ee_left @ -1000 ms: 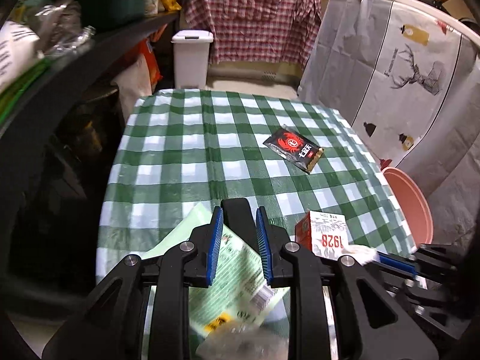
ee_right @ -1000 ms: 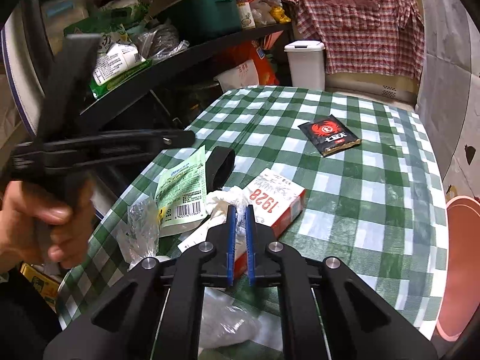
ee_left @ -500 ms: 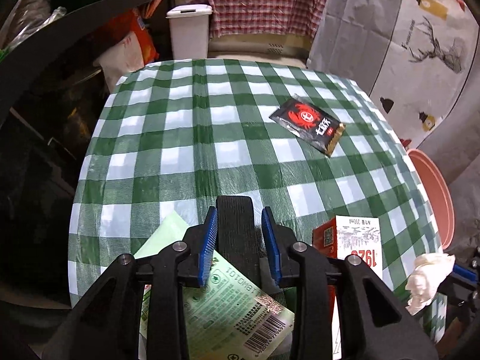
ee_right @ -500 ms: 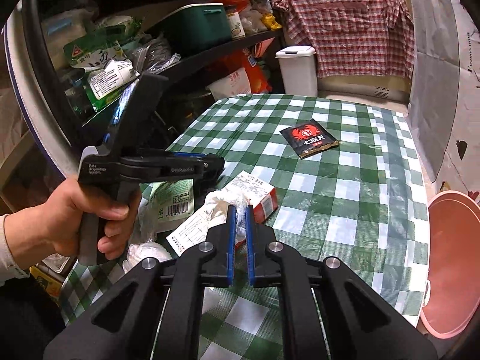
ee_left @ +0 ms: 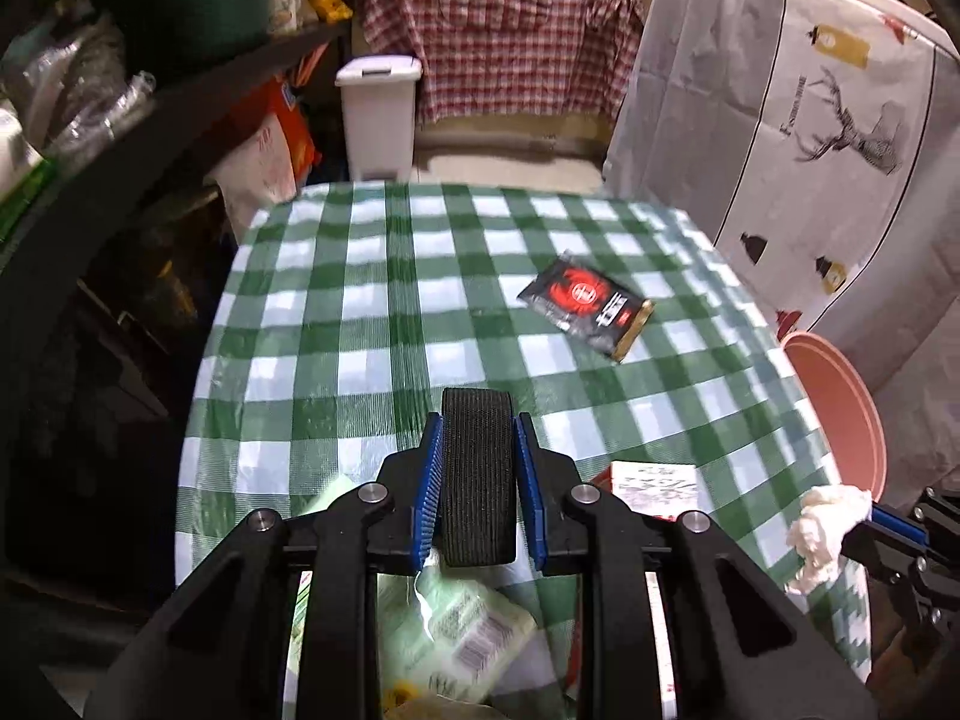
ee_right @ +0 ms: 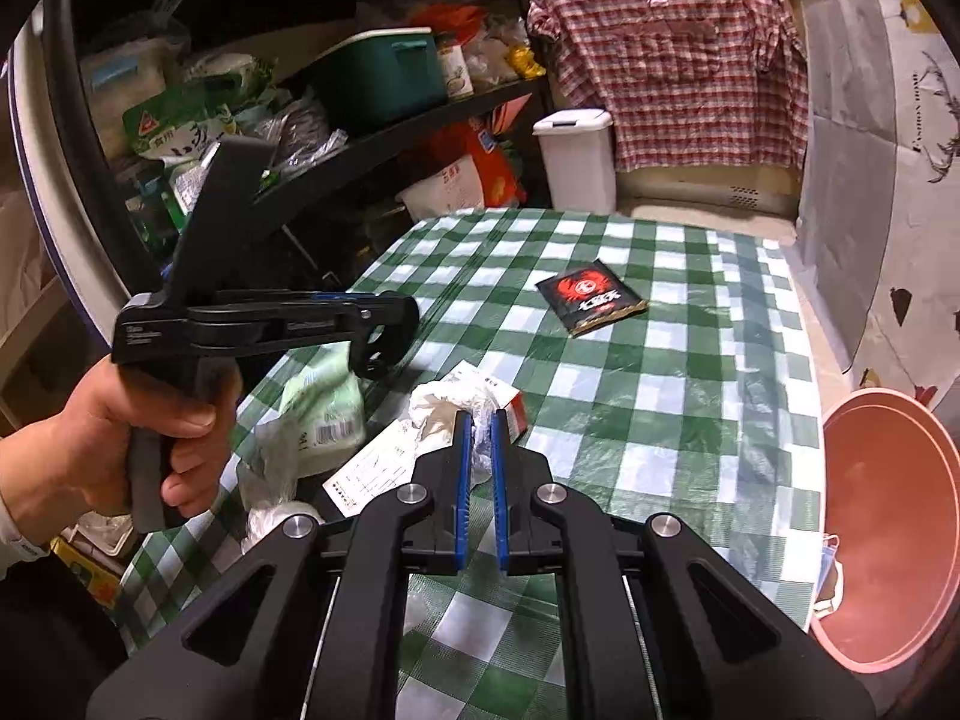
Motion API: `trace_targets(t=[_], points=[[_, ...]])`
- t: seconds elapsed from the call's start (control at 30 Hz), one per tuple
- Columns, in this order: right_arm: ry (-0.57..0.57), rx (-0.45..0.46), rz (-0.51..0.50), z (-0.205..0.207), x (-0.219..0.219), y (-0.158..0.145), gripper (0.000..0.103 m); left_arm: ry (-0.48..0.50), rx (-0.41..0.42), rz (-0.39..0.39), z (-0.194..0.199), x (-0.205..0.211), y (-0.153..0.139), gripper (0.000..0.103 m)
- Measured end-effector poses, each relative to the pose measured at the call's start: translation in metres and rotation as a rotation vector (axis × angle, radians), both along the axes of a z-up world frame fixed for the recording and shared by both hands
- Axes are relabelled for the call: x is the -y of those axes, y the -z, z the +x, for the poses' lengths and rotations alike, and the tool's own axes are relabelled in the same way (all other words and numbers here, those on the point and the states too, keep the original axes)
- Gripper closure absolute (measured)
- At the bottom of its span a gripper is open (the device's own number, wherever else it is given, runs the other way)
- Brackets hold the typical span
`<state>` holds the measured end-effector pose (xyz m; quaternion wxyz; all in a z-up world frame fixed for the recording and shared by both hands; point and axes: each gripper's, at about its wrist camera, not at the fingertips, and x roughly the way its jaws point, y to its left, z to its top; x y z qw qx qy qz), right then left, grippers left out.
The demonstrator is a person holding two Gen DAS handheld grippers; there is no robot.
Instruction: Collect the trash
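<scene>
Right wrist view shows the right gripper [ee_right: 478, 441] nearly shut, pinching a crumpled tissue [ee_right: 447, 405] above the table's near left part. It looks soft and light, so any bunched fold will do. The left gripper [ee_left: 478, 462] has just been closing; its jaws stand partly apart with a black ribbed strap [ee_left: 478, 474] between them. A black packet [ee_right: 591, 298] lies flat mid-table; take its edge. The checked tablecloth [ee_right: 690, 360] looks smooth. A pink bin [ee_right: 894, 516] stands beside the table.

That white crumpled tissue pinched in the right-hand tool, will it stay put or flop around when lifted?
The tissue looks crumpled and thin, so probably very light and floppy. The right tool pinches only part of it, so loose folds would likely dangle. It shouldn't roll or break, though it might tear.
</scene>
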<state>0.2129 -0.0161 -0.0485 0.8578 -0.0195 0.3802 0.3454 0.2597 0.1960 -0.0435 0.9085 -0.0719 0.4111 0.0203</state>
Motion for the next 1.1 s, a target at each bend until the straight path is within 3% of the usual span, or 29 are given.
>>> trace_targets(t=[0.63,1.1], points=[[0.134,0.082,0.046,-0.016,0.049,-0.044,0.096,0.026,0.138,0.023,-0.051,0.047,-0.062,0.08],[0.228,0.147,0.061,-0.011,0.077,-0.065,0.096,-0.027,0.198,-0.012,-0.071,0.077,-0.072,0.08]])
